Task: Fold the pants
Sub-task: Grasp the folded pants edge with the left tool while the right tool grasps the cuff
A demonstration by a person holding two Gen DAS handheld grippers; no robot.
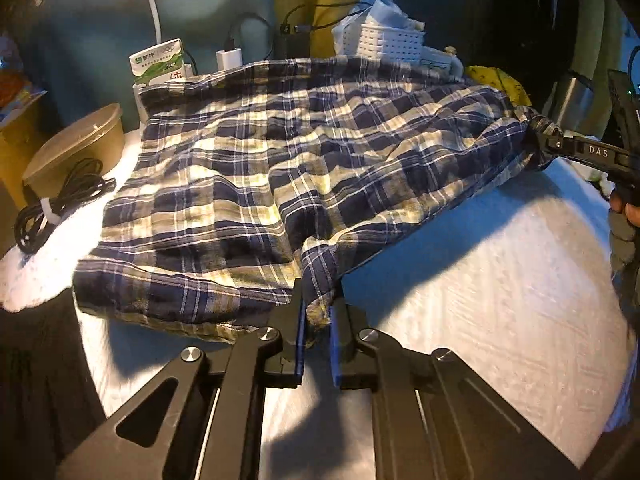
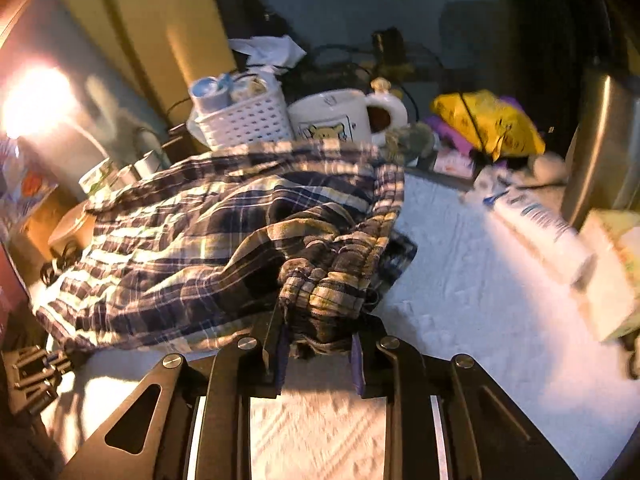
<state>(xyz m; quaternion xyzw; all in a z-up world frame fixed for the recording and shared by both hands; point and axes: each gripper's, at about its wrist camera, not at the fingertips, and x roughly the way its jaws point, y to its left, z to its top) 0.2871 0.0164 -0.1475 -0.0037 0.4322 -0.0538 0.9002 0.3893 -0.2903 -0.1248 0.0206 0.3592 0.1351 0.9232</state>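
Blue, white and yellow plaid pants (image 1: 280, 168) lie spread over a white textured tabletop (image 1: 500, 272). My left gripper (image 1: 318, 316) is shut on a near corner of the pants, pinching the fabric between its blue pads. My right gripper (image 2: 318, 340) is shut on a bunched edge of the pants (image 2: 224, 240), which looks like the gathered waistband. The right gripper also shows in the left wrist view (image 1: 560, 144) at the far right, holding the cloth slightly lifted. The left gripper shows at the lower left of the right wrist view (image 2: 36, 372).
Along the back stand a white basket (image 2: 244, 120), a bear mug (image 2: 332, 120), a milk carton (image 1: 158, 62), a lidded bowl (image 1: 76, 148), a coiled black cable (image 1: 60, 200), a yellow bag (image 2: 488, 120), a steel canister (image 2: 604, 144) and a lying tube (image 2: 540, 232).
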